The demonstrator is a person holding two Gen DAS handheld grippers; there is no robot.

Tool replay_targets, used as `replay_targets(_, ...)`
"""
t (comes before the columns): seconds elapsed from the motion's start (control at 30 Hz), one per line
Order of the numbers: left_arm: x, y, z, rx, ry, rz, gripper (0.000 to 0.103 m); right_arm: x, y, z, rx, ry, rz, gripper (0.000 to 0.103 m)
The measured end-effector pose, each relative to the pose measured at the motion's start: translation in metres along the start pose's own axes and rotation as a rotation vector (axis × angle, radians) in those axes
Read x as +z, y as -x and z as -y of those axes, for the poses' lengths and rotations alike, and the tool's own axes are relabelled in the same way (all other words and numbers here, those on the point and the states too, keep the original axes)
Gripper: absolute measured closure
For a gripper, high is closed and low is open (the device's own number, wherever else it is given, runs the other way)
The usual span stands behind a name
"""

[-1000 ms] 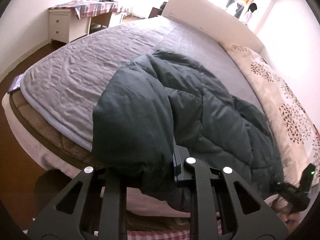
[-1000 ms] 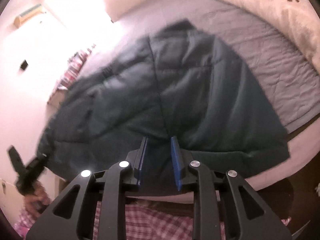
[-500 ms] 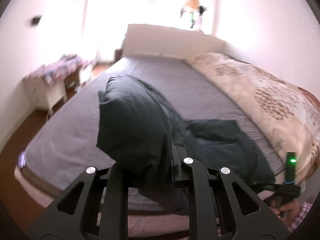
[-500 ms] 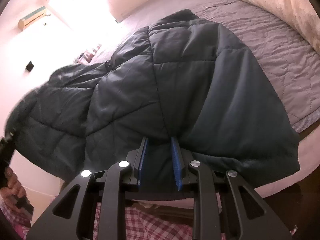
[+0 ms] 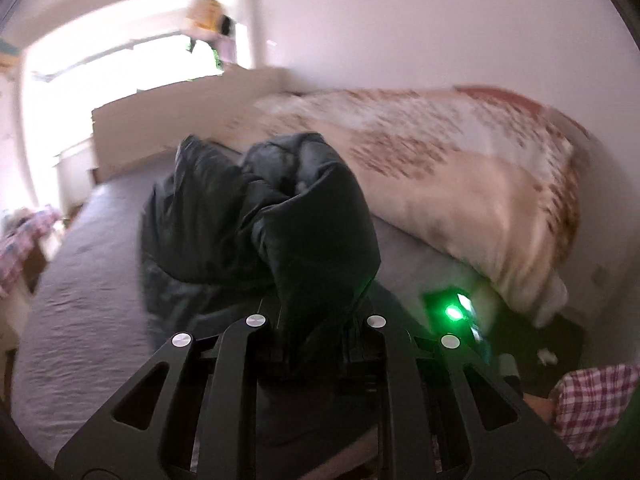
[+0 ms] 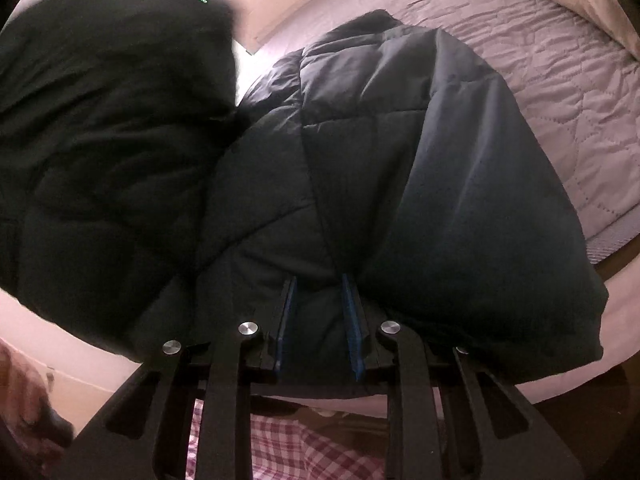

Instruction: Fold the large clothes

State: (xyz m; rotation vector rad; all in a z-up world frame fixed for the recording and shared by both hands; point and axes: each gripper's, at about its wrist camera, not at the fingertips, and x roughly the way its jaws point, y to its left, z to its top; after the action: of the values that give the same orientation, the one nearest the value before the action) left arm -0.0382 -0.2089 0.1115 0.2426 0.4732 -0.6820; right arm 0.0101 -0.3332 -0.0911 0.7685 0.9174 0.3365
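The dark quilted jacket (image 6: 420, 152) lay on the grey quilted bed (image 6: 560, 68), its hem hanging toward the near edge of the mattress, and the fold was only partly made. The left gripper (image 5: 316, 320) had its fingers closed on a thick bunch of the jacket's fabric, which was lifted off the bed and swelled up in front of the camera as a rounded, doubled-over wad. In the right wrist view that raised portion (image 6: 112, 120) showed as a large dark mass hanging above the left part of the garment, not yet laid down.

The right gripper (image 6: 320, 320) was closed on the jacket's hem near the centre seam, the blue pads of its fingers (image 6: 354, 320) pressing fabric between them, and that part of the jacket looked fairly flat on the bed.

Judged from this, one side of the jacket was in the middle of being carried across the body: picked up, but not yet placed. What seemed left was to lay that side down over the flat half, smooth it, and then make at least one further fold to bring the garment into a compact shape. A floral duvet (image 5: 460, 168) lay bunched along the far side of the bed, near the jacket but apart from it. Both views were blurred, so the jacket's sleeves could not be told apart.
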Motion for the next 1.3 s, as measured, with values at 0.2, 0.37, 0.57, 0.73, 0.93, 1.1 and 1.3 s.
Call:
replay_targets(0.2, -0.03, -0.039, 0.04, -0.068, -0.088, -0.102, 0.087, -0.002, 0.032, 0.023, 0.114, -0.088, 0.015, 0.078)
replay_targets(0.37, -0.043, -0.064, 0.053, -0.095, -0.101, -0.152, 0.084, -0.013, 0.093, 0.056, 0.039, -0.126, 0.133, 0.078)
replay_targets(0.57, -0.064, -0.095, 0.077, -0.114, -0.175, -0.206, 0.082, -0.025, 0.097, 0.106, 0.006, -0.279, 0.134, 0.078)
replay_targets(0.73, -0.071, -0.106, 0.079, -0.125, -0.167, -0.226, 0.08, -0.025, 0.096, 0.106, -0.026, -0.282, 0.13, 0.078)
replay_targets(0.93, -0.073, -0.11, 0.081, -0.135, -0.155, -0.244, 0.079, -0.024, 0.12, 0.097, -0.07, -0.278, 0.175, 0.078)
replay_targets(1.1, -0.063, -0.106, 0.073, -0.2, -0.086, -0.281, 0.062, -0.015, 0.156, 0.079, -0.066, -0.229, 0.252, 0.078)
replay_targets(1.3, -0.054, -0.094, 0.068, -0.395, 0.041, -0.329, 0.026, 0.004, 0.178, 0.031, -0.055, -0.084, 0.284, 0.078)
